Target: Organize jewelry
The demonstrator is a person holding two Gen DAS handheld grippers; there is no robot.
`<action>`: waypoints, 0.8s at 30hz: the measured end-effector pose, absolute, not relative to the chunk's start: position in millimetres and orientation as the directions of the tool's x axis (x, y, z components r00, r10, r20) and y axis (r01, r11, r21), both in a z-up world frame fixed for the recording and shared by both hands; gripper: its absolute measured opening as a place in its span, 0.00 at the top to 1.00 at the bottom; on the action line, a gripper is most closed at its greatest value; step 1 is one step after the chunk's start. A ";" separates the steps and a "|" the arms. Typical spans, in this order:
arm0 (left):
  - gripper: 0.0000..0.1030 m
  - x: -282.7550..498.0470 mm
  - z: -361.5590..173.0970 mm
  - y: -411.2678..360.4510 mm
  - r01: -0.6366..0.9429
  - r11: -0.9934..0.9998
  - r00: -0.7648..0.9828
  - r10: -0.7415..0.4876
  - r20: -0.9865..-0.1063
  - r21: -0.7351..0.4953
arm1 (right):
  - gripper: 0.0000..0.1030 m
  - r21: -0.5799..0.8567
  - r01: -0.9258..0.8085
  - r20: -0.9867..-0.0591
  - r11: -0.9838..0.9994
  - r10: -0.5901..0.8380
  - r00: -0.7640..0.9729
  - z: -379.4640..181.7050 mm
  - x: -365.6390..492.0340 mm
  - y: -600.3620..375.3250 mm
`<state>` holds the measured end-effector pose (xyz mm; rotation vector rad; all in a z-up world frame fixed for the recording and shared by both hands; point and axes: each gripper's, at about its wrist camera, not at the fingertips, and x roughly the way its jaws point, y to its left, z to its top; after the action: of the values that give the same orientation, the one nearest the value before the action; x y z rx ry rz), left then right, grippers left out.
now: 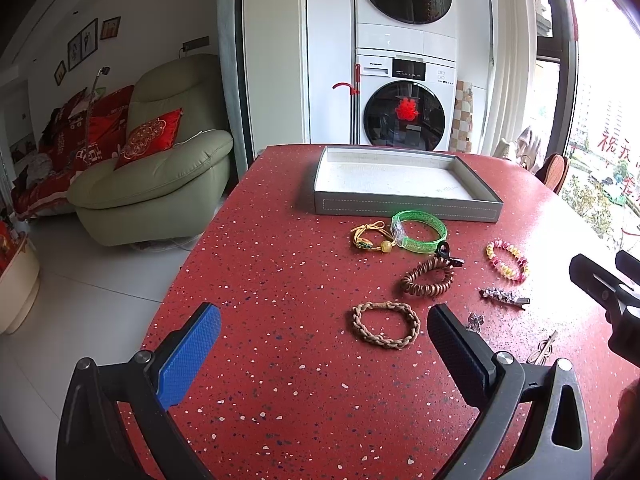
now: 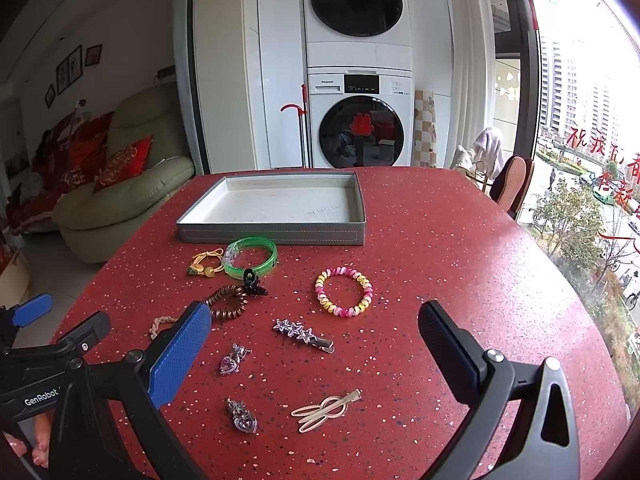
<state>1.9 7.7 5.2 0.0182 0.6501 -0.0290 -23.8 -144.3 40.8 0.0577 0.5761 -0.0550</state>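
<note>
Right wrist view shows the red counter with an empty grey tray at the far side, and all the jewelry lies loose in front of it. Both tools are spread wide apart and hold nothing. I'd say start with bulky stuff: the left tool has the braided bracelet just ahead between its fingers, so drop straight down and pinch one side. The star clip sits just ahead of the right tool.
</note>
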 end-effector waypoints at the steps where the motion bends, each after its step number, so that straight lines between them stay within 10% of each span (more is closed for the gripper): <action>1: 0.00 2.0 5.0 7.9 0.032 0.999 0.795 -0.021 -0.606 0.008 | 0.00 0.040 0.067 -0.545 0.997 -0.035 0.838 41.2 -23.9 -144.0; 24: 0.00 2.4 3.3 7.3 0.031 0.999 0.794 -0.019 -0.608 0.009 | 0.00 0.044 0.067 -0.547 0.997 -0.032 0.836 39.9 -24.3 -145.3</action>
<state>2.4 7.3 3.3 0.0188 0.6533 -0.0264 -24.3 -145.3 39.9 0.0624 0.5781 -0.0523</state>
